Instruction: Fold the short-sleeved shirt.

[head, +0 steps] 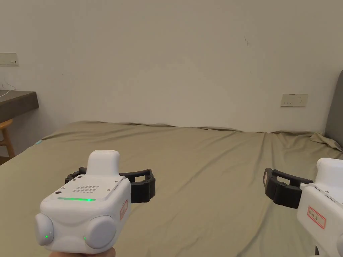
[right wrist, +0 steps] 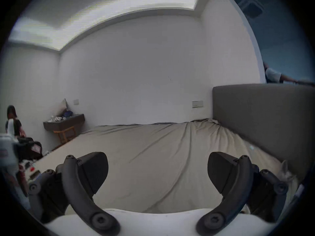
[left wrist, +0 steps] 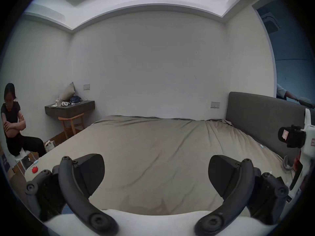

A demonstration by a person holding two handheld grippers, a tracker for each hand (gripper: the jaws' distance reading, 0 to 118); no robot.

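Observation:
An olive-green bed sheet (head: 207,160) lies mostly flat with long shallow wrinkles, and both grippers hover above its near part. My left gripper (head: 109,182) is at the lower left of the head view. Its black jaws are spread wide with nothing between them, as the left gripper view (left wrist: 157,173) confirms. My right gripper (head: 301,192) is at the lower right, one black jaw pointing toward the middle of the bed. In the right gripper view its jaws (right wrist: 157,171) also stand wide apart over bare sheet.
A grey headboard (left wrist: 264,117) bounds the bed on the right, and a wall runs along the far side. On the left are a dark wall shelf (head: 16,103), a wooden chair (head: 6,134) and a seated person (left wrist: 13,120). A small red object (left wrist: 34,170) lies near the bed's left edge.

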